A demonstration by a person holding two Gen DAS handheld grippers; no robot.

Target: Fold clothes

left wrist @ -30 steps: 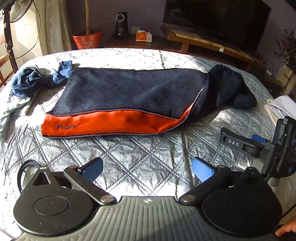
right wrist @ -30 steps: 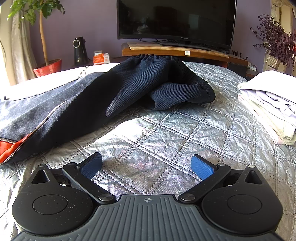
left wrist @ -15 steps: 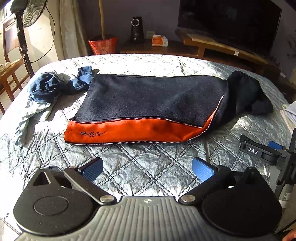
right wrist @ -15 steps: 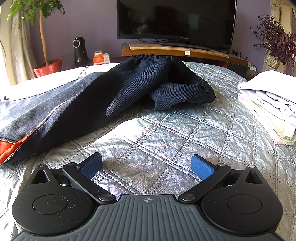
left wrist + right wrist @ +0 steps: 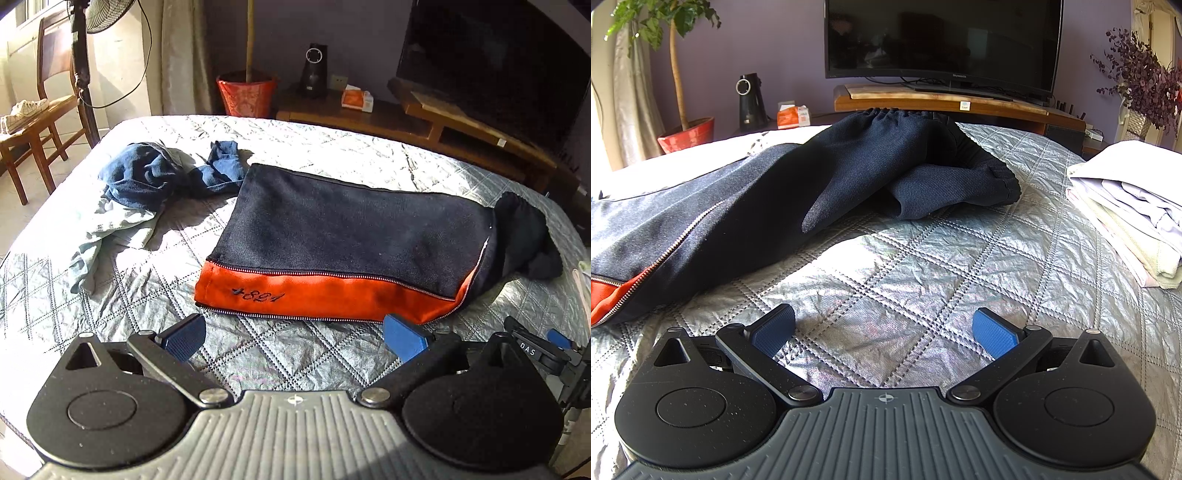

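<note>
A dark navy garment with an orange zip-edged panel [image 5: 354, 243] lies flat across the quilted bed, its bunched elastic end [image 5: 945, 162] humped up at the right. My left gripper [image 5: 295, 338] hovers open just in front of the orange edge, holding nothing. My right gripper [image 5: 884, 332] rests open low over the bare quilt, short of the garment's dark end. The right gripper's body [image 5: 535, 350] shows at the lower right of the left wrist view.
A heap of blue and pale crumpled clothes [image 5: 147, 184] lies at the bed's far left. A stack of folded light clothes [image 5: 1126, 206] sits at the right edge. Beyond the bed stand a TV bench [image 5: 953, 103], a red plant pot [image 5: 245, 94] and a wooden chair [image 5: 33, 125].
My left gripper has risen and pulled left and back, so the view shows more of the garment and the clothes heap. The right gripper has stayed still.
</note>
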